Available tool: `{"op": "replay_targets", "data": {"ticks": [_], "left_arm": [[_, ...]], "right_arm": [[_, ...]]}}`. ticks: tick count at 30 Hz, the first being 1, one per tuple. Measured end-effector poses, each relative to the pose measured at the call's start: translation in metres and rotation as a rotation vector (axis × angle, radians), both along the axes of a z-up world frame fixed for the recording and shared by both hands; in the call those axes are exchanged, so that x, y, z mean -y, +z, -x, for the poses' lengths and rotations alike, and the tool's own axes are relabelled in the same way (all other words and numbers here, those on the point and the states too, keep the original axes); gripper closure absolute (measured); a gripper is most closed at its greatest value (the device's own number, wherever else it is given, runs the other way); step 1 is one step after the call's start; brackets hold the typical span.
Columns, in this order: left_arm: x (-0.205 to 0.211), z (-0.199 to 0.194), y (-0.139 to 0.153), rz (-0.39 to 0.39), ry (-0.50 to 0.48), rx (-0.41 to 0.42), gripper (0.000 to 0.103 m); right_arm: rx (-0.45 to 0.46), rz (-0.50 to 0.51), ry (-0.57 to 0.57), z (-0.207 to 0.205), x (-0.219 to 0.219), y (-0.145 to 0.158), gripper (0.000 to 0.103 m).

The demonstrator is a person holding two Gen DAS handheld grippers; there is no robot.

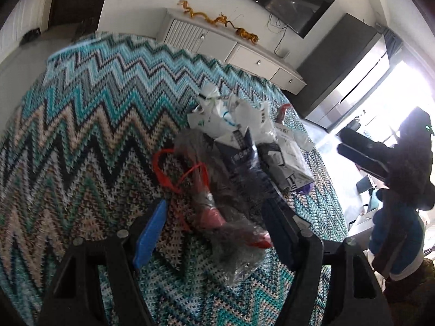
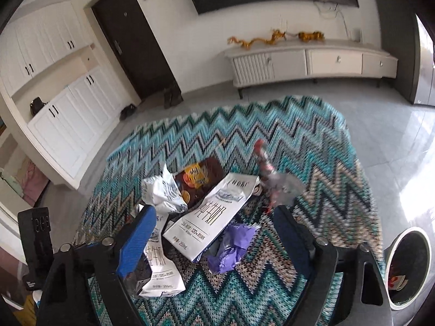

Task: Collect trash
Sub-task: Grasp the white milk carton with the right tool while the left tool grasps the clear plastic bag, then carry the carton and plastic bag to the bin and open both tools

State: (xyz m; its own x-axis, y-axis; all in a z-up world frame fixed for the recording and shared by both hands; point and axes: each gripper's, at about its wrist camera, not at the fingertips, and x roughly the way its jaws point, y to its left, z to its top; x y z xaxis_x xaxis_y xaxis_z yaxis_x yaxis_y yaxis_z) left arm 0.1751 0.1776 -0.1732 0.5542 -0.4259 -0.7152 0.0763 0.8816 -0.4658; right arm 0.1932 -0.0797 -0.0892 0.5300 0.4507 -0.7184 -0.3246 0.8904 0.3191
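Light, crinkly trash heaped mid-rug [image 2: 312, 141]: flattened milk carton [image 2: 214, 214], purple wrapper [image 2: 231, 247], clear plastic bag [image 1: 217, 203]. Both grippers, left [image 1: 214, 233] and right [image 2: 214, 241], fingers spread, holding nothing. Best pinched at carton's stiff edge; slippery film elsewhere.

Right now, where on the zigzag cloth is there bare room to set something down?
Bare: the far half of the cloth toward the white cabinet, and its near edge. Crowded: the middle, with milk cartons, purple wrapper and brown snack bag.
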Motion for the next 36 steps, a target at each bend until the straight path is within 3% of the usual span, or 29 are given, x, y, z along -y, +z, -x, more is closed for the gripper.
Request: {"op": "replay_targets", "data": {"ticks": [3, 7, 11, 17, 20, 23, 36], "left_arm": [[-0.001, 0.004, -0.012, 0.010, -0.006, -0.016, 0.036], [-0.002, 0.010, -0.019, 0.011, -0.008, -0.008, 0.049], [-0.006, 0.012, -0.022, 0.035, -0.008, -0.009, 0.063], [-0.012, 0.019, -0.026, 0.062, 0.004, -0.003, 0.072], [-0.017, 0.023, -0.026, 0.074, 0.015, -0.006, 0.078], [-0.024, 0.032, -0.025, 0.095, 0.023, -0.007, 0.084], [-0.023, 0.070, 0.012, 0.096, 0.031, 0.080, 0.086]], "right_arm": [[-0.060, -0.003, 0.003, -0.013, -0.007, -0.017, 0.026], [-0.138, -0.015, -0.021, -0.030, -0.010, -0.041, 0.033], [-0.215, -0.060, -0.049, -0.045, -0.007, -0.061, 0.037], [-0.315, -0.186, -0.055, -0.063, -0.004, -0.085, 0.043], [-0.339, -0.244, -0.053, -0.071, -0.004, -0.092, 0.058], [-0.317, -0.273, -0.043, -0.072, -0.004, -0.090, 0.065], [-0.145, -0.331, 0.014, -0.044, 0.004, -0.039, 0.066]]}}
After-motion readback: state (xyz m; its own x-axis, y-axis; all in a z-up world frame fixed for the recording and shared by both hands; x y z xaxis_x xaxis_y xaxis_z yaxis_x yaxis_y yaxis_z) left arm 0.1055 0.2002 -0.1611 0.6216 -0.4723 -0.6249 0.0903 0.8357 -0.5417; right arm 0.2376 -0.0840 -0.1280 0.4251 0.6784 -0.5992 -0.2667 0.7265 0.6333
